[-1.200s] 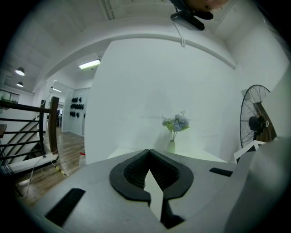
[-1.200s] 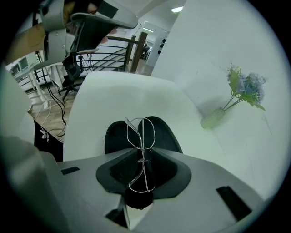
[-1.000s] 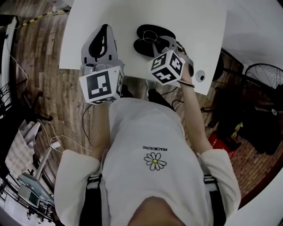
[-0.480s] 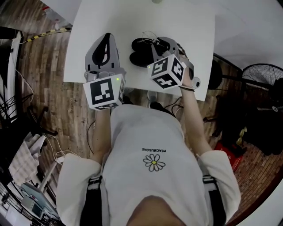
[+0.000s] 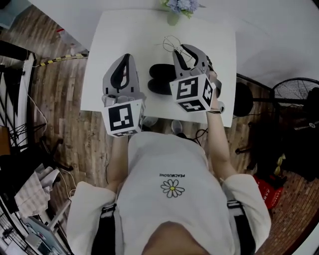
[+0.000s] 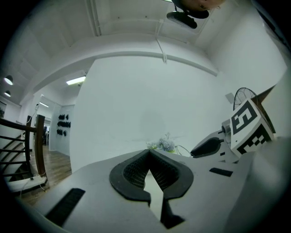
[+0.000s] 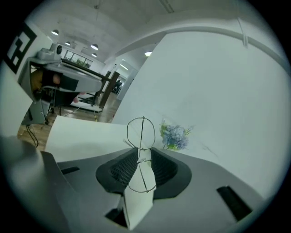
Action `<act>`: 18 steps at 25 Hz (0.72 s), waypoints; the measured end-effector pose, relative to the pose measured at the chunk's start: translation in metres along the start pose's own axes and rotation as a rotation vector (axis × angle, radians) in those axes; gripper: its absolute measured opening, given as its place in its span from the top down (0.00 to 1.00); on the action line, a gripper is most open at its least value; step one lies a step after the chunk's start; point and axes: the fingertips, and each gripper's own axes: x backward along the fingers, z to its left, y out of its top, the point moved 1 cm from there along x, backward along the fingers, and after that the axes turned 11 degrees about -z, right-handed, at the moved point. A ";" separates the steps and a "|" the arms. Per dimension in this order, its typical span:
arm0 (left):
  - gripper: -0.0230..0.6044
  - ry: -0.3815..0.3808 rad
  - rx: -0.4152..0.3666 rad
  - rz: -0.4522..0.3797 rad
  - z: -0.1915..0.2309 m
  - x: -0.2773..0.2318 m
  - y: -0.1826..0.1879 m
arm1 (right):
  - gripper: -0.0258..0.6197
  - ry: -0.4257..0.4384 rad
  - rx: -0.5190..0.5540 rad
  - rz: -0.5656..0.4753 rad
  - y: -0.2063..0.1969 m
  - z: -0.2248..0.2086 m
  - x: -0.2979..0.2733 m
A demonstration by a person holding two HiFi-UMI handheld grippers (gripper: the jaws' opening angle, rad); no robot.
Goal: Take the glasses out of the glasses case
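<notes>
On the white table [image 5: 124, 30] lies a black glasses case [image 5: 160, 79], open, between my two grippers. My right gripper [image 5: 180, 49] is held above the table past the case. It is shut on thin wire-frame glasses [image 5: 172, 44]. In the right gripper view the glasses [image 7: 141, 134] stand on end, their bridge pinched between the pads, one lens above the right gripper [image 7: 144, 154] tips. My left gripper [image 5: 125, 56] hovers left of the case. In the left gripper view the left gripper [image 6: 148, 152] has its tips together and nothing in them.
A small vase of pale flowers [image 5: 178, 7] stands at the table's far edge, beyond the glasses. The table's near edge runs just in front of the person's body. A standing fan [image 5: 294, 92] and cables are on the wooden floor to the right.
Both grippers have risen. The right one has carried the glasses up and away from the case toward the far side of the table. The case stays where it lay.
</notes>
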 end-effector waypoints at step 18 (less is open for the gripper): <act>0.94 -0.036 0.002 -0.148 -0.038 -0.019 0.068 | 0.82 -0.341 -0.398 -0.505 0.060 -0.103 0.098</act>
